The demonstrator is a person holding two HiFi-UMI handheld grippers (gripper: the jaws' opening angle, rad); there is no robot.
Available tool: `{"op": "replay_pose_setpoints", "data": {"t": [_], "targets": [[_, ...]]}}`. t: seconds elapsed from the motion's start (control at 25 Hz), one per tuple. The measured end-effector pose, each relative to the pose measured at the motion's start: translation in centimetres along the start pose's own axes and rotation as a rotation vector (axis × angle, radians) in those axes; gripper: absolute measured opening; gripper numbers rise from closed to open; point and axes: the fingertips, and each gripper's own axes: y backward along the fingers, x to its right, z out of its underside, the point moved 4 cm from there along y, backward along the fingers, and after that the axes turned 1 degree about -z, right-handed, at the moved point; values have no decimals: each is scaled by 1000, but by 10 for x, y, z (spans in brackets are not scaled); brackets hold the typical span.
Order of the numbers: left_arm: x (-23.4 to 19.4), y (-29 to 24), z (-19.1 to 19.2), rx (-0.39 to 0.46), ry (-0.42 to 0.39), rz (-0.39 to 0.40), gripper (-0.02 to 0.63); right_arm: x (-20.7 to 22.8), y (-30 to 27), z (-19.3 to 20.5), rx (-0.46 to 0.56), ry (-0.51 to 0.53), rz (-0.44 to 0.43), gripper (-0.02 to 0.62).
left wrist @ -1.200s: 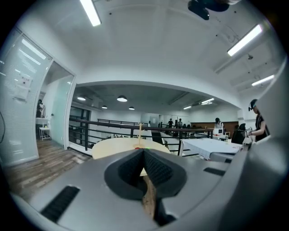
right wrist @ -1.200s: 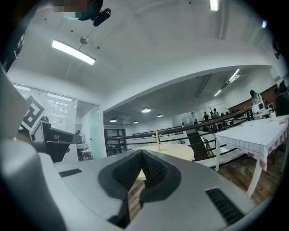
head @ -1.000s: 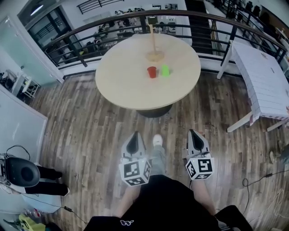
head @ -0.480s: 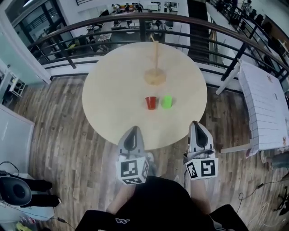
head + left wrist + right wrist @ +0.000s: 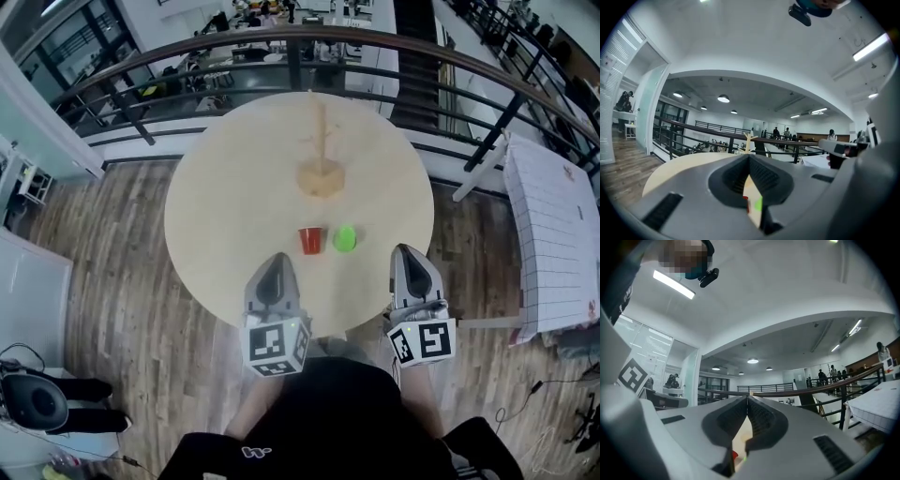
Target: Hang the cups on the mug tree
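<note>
Cups: a red cup and a green cup stand side by side, close together but apparently not touching, near the middle of the round counter, toward its near edge. Both are small. Whether either has a handle cannot be made out at this size. Judged by their look, they are light, stiff plastic with smooth walls that could slip under a side squeeze. A pinch across the rim, one jaw inside and one outside, seems the surer hold and would leave any handle free for a peg.

Mug tree: a pale wooden post on a small base, just beyond the cups, with thin pegs and nothing hung on it. It is probably light and may tip or slide if a cup is pushed against it.

Left hand-held gripper: over the counter's near edge, left of the red cup and apart from it. Its jaws are pressed together and hold nothing.

Right hand-held gripper: at the near right edge, right of the green cup. Its jaws meet at the tips, also empty.

Surroundings: a curved railing beyond the counter and a wood floor below.
</note>
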Motion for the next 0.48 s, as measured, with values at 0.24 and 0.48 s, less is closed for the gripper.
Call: {"op": "replay_pose_setpoints", "data": {"t": [0.24,0.48], "targets": [[-5,-24,1,-13,8,-4,12,-2,-33,38,-195,-1,-150,197],[-10,-45,11,-45,15,-37,12,10,-66,105,-505,60,-357,308]]}}
